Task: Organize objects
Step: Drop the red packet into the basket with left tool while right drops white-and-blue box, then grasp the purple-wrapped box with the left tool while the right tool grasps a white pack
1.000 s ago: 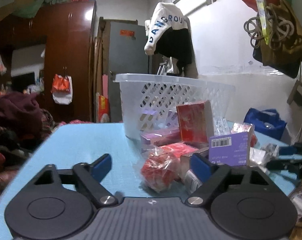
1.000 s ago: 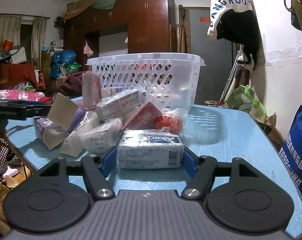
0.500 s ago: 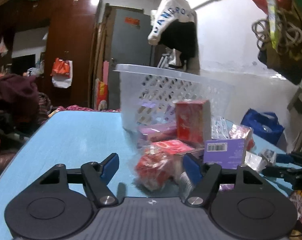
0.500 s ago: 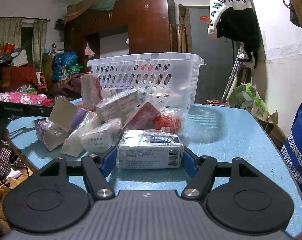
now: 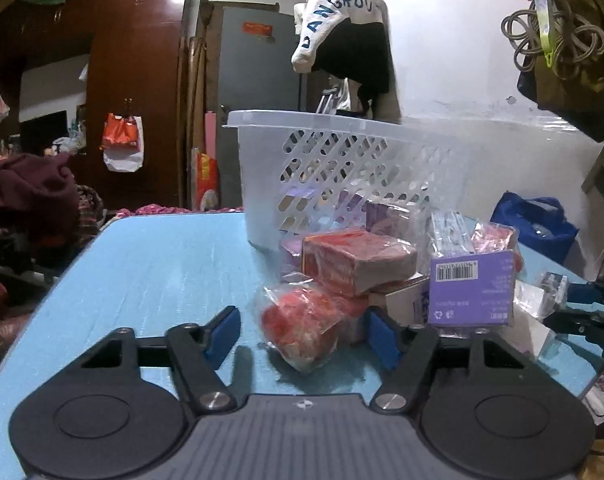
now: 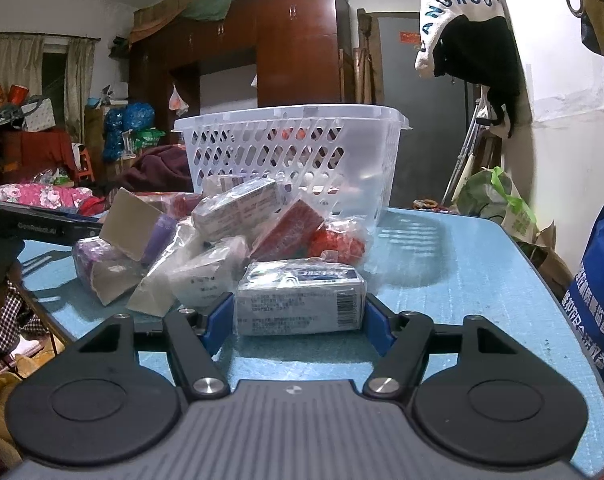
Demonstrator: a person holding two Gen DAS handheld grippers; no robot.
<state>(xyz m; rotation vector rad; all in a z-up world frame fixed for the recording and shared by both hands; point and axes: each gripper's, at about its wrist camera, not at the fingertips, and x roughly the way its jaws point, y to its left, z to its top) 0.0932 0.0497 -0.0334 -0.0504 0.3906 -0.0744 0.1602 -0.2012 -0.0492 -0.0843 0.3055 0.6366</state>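
Observation:
A white slotted basket stands on the blue table, with a heap of wrapped boxes in front of it. My left gripper is open around a red item in a clear bag; the right pad is close to it, the left pad apart. A red box and a purple box lie just beyond. In the right wrist view my right gripper is shut on a white and blue plastic-wrapped box resting on the table. The basket stands behind the heap.
The right gripper shows at the right edge of the left wrist view. A blue bag hangs past the table's right edge. Clothes and a wardrobe fill the room on the left.
My left gripper has moved forward around the red bagged item and its fingers have narrowed. The red box has tipped from upright onto its side. The right gripper keeps still on its box.

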